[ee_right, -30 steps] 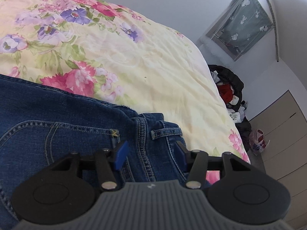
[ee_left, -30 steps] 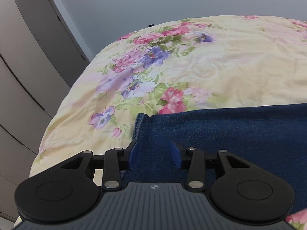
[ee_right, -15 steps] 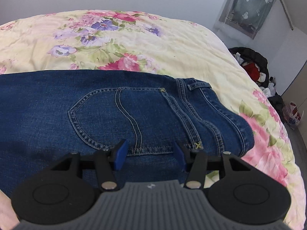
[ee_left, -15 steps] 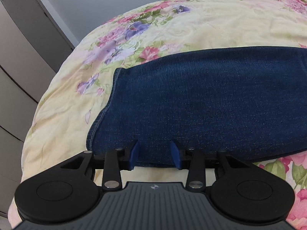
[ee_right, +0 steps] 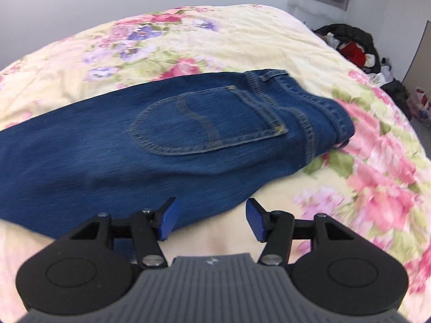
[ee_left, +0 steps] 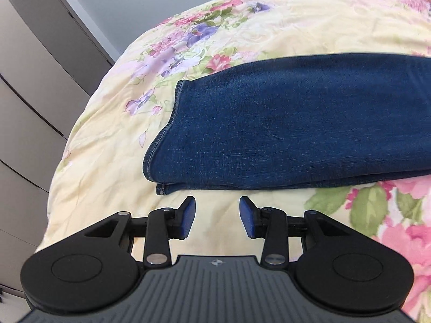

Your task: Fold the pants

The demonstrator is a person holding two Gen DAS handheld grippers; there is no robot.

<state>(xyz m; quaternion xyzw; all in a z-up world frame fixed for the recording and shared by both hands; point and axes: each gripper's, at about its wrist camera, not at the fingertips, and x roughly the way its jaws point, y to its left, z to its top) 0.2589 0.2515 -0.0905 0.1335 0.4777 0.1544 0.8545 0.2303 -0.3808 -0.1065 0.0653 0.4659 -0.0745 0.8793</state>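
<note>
Lengthwise fold done: pants (ee_left: 296,123) lie on bed (ee_left: 107,175) just ahead of left gripper (ee_left: 217,216), released, empty; right gripper (ee_right: 210,219) opening, empty. Next: grasp hems, fold toward waistband

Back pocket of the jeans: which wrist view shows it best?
The right wrist view. The back pocket lies face up there, its stitched outline and curved seam whole, beside the waistband. The left wrist view shows none of it, only the plain folded legs of the jeans and their hem on the floral bedspread.
</note>
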